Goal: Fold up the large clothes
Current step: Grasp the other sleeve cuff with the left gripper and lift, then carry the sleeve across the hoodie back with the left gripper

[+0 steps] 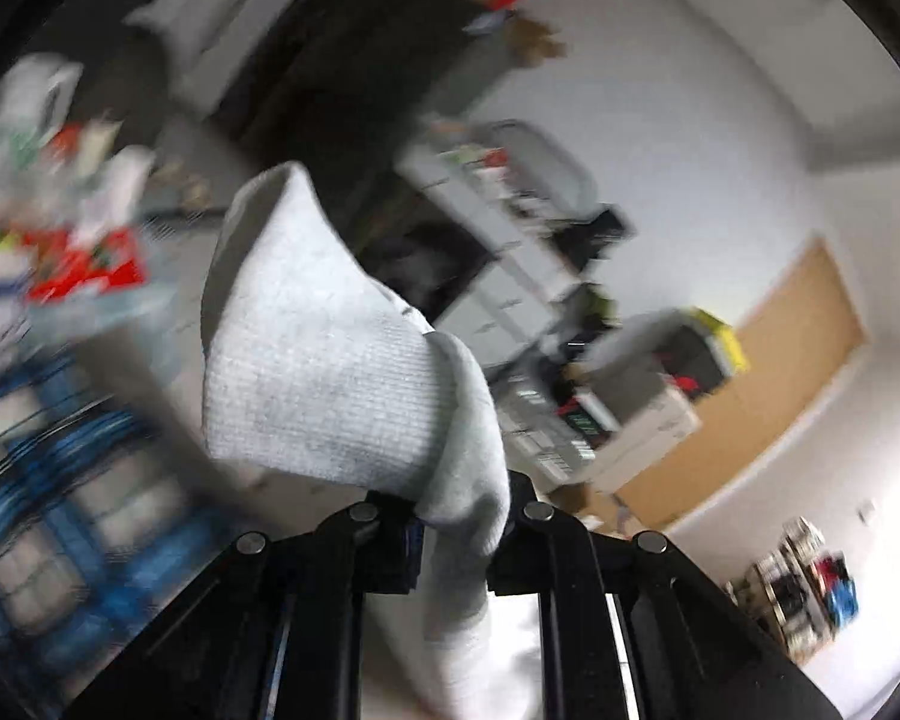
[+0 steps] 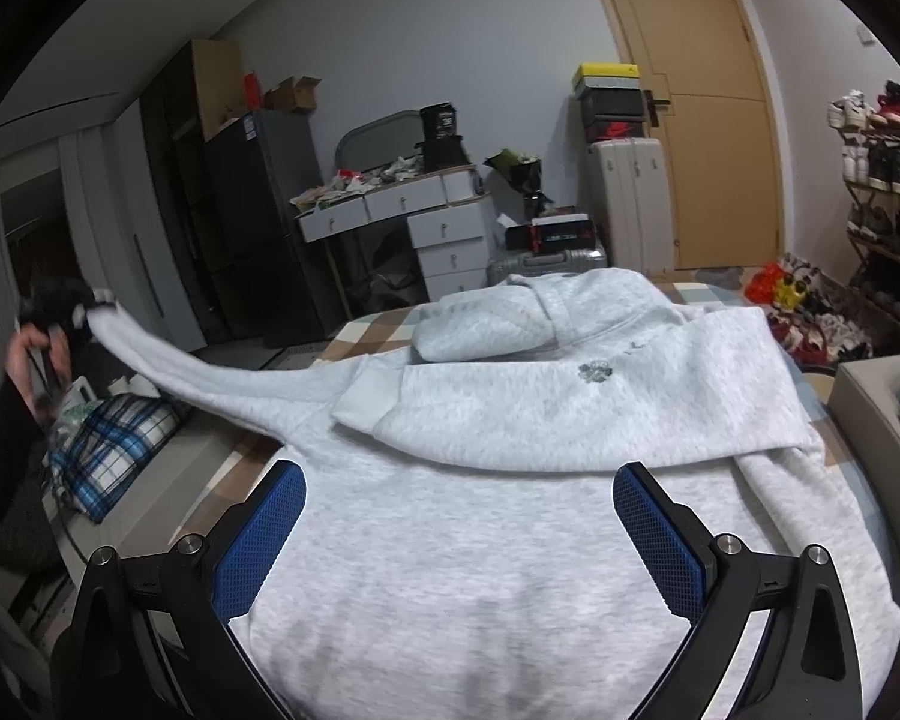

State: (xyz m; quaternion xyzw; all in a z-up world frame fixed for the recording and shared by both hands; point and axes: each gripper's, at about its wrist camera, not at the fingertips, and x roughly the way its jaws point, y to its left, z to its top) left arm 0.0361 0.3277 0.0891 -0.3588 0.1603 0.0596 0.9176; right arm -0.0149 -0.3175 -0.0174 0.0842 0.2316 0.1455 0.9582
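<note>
spread blue-padded right gripper [image 2: 459, 534] hovers over the pale grey fleece hoodie [image 2: 510, 432] lying flat on the checked bed cover [image 2: 366, 324]; its ribbed sleeve cuff [image 1: 324, 360] is pinched in the left gripper [image 1: 456, 516], lifted off to the side.

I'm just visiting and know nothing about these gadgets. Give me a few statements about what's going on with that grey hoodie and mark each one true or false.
1. The left gripper is clamped on the ribbed cuff of a sleeve. True.
2. The right gripper is squeezing the hoodie. False: its blue pads stand wide apart over the fabric, holding nothing.
3. The other sleeve already lies folded across the hoodie's chest. True.
4. The hoodie lies on a bare wooden floor. False: it lies on a checked bedsheet.
5. The sleeve held by the left gripper is stretched out past the hoodie's side. True.
6. The door behind the bed stands wide open. False: it is closed.
</note>
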